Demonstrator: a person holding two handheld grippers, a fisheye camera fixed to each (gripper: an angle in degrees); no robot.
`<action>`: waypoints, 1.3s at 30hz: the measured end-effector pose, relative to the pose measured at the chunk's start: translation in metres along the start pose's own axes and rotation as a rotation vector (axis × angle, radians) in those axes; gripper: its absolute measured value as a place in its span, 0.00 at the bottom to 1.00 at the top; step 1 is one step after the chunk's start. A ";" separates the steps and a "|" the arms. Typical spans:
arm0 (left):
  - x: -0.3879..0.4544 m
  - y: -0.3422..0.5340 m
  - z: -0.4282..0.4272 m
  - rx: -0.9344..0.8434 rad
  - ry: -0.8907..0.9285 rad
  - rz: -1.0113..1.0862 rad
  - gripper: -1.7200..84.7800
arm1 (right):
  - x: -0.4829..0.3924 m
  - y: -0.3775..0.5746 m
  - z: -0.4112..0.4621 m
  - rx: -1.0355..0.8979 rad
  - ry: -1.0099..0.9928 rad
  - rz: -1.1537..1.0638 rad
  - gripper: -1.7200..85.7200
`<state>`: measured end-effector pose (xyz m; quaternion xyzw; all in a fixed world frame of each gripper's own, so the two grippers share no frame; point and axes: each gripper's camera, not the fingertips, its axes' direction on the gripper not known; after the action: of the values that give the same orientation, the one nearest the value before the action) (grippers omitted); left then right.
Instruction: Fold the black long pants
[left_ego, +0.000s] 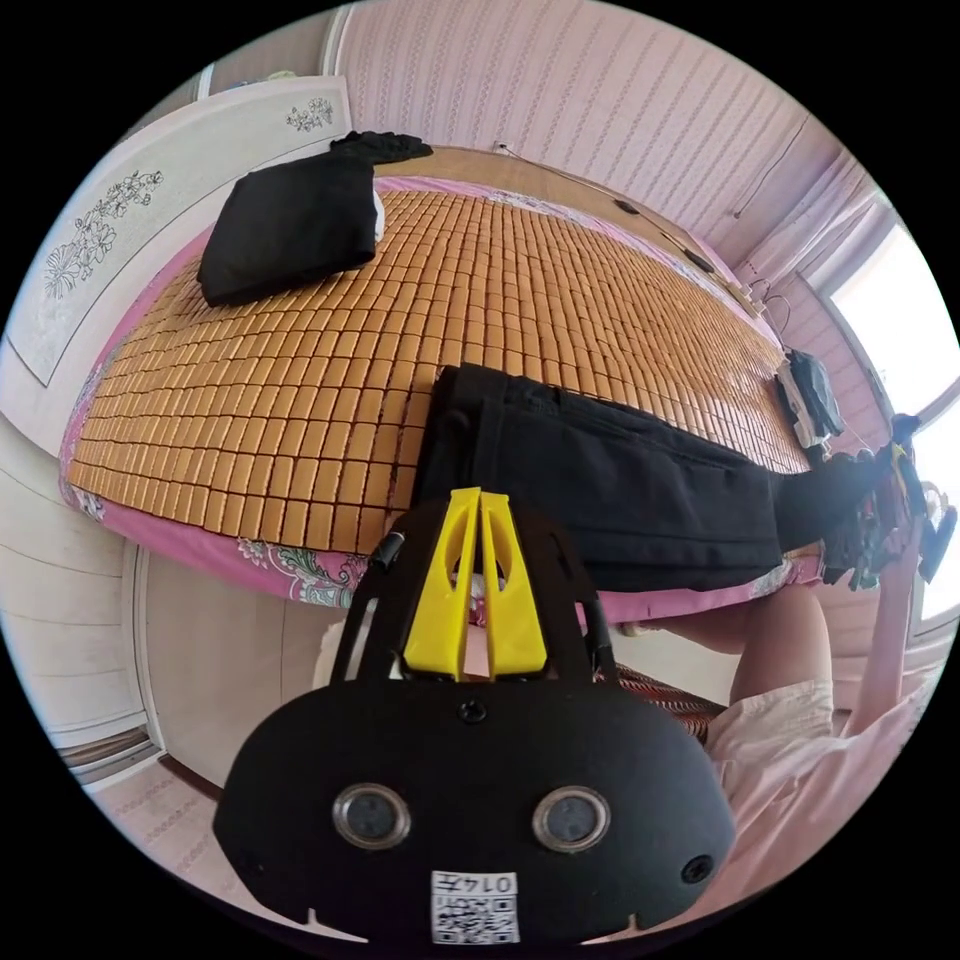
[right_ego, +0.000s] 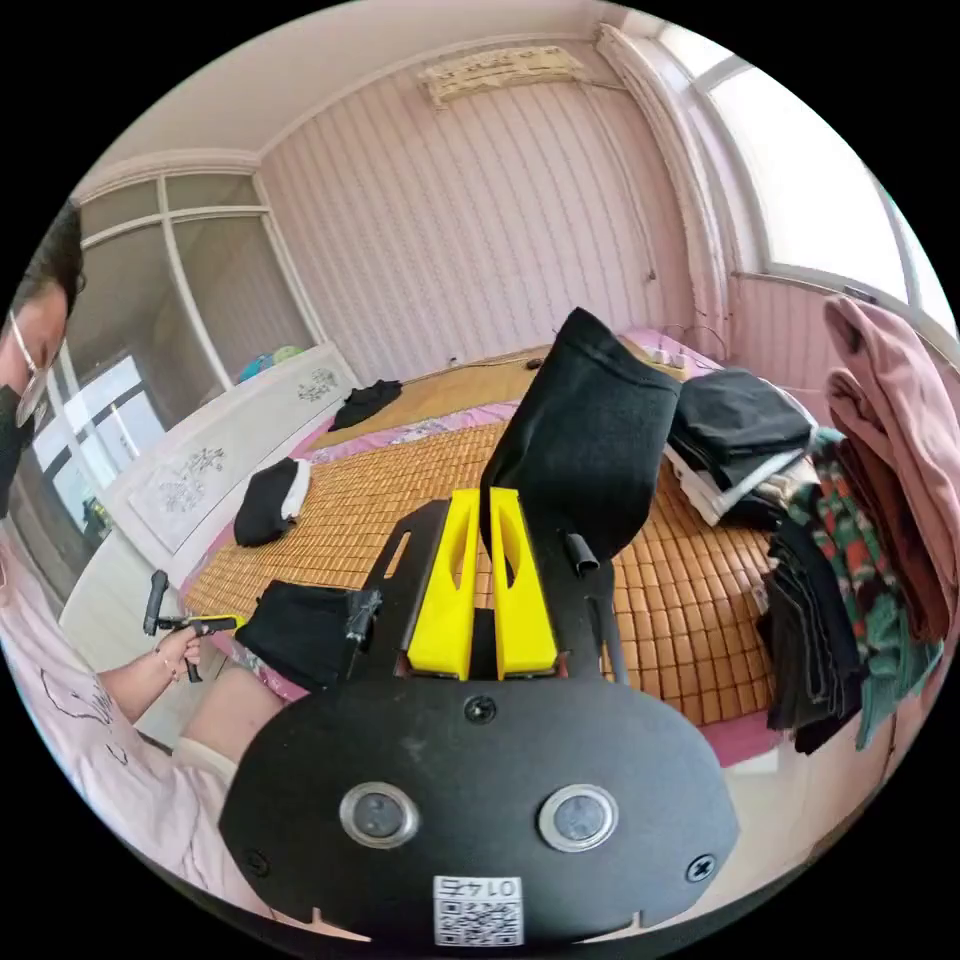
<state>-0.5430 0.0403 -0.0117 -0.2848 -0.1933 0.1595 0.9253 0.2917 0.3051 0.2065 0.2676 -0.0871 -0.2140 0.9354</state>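
Observation:
The black long pants (left_ego: 620, 490) lie across the bamboo mat (left_ego: 300, 400) near the bed's front edge. My left gripper (left_ego: 478, 495) is shut at their near end, and its jaws overlap the cloth there. In the right gripper view that gripper (right_ego: 205, 624) sits in a hand, its tip touching a corner of the folded part of the pants (right_ego: 300, 620). My right gripper (right_ego: 487, 497) is shut on one leg of the pants (right_ego: 590, 440), which it holds up above the mat (right_ego: 690, 600).
A folded black garment (left_ego: 290, 230) lies at the mat's far corner, with another dark piece (left_ego: 380, 145) behind it. A stack of folded clothes (right_ego: 740, 430) sits on the bed, and more clothes hang (right_ego: 870, 520) beside it. The person's leg (left_ego: 780, 640) is by the bed edge.

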 end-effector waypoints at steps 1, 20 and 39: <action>-0.004 0.004 -0.001 -0.002 0.019 -0.018 0.01 | -0.047 -0.010 0.018 -0.022 -0.124 -0.134 0.04; -0.031 0.020 0.006 -0.027 0.209 0.001 0.14 | -0.362 0.009 0.279 -0.596 -0.420 -0.779 0.13; 0.016 -0.011 -0.028 0.067 0.003 0.065 0.05 | -0.445 -0.090 0.400 -0.665 -0.513 -0.810 0.01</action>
<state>-0.5145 0.0248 -0.0226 -0.2599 -0.1772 0.1955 0.9289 -0.2481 0.2497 0.4734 -0.0888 -0.1299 -0.6283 0.7619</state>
